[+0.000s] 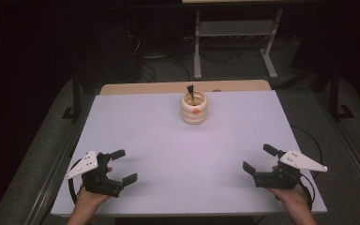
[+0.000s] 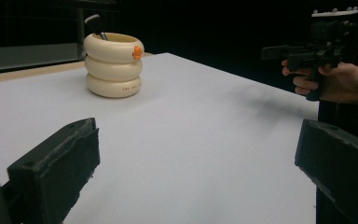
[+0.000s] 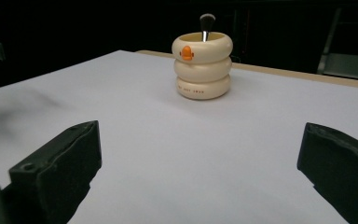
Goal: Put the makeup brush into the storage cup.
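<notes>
Both grippers wide apart, near-edge corners; holder (image 1: 194, 108) far-centre.

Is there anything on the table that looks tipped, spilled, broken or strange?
Nothing stands out. The cream holder stands upright near the far edge of the table, with a brush standing in it, bristles up. Nothing is spilled around it. The left tongs and right tongs are open, well away from it.

At upper centre, the cream ringed holder (image 1: 194, 108) looks smooth and softly glossy, perhaps ceramic or plastic. The white table sheet (image 1: 168, 140) is matt; its far edge shows pale wood.
</notes>
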Motion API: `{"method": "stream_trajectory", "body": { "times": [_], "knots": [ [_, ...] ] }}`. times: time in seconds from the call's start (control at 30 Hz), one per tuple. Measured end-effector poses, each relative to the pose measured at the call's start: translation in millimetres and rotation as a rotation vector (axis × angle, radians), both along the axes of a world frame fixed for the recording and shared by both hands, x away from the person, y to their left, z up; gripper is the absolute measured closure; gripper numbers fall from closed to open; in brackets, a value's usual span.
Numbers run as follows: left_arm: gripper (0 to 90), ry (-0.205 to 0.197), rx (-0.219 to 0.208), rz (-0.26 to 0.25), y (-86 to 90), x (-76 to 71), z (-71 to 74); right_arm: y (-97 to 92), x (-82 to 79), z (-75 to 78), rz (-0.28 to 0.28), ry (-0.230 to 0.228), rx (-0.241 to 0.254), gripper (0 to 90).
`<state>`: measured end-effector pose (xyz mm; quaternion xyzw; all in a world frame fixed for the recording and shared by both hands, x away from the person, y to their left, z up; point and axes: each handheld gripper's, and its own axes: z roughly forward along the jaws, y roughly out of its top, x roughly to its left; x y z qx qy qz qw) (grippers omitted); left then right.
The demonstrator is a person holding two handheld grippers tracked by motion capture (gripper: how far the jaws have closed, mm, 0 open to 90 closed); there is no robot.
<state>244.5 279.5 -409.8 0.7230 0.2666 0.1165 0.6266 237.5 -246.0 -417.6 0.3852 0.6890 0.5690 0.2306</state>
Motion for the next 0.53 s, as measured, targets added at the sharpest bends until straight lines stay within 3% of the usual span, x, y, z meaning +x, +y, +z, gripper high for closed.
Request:
{"method": "stream_trajectory", "body": {
  "times": [0.23,0.37,0.53],
  "knots": [
    [0.0,0.011,0.007,0.006,0.5,0.8,-1.8,1.4,-1.6,-3.9,0.006,0.000,-0.029,0.0],
    [0.0,0.012,0.005,0.008,1.3,1.8,-2.7,5.8,-1.7,-5.2,0.021,-0.003,-0.078,0.0],
    [0.0,0.015,0.009,0.009,1.9,2.2,-3.0,6.6,-1.3,-5.2,0.025,0.000,-0.079,0.0]
  ]
}}
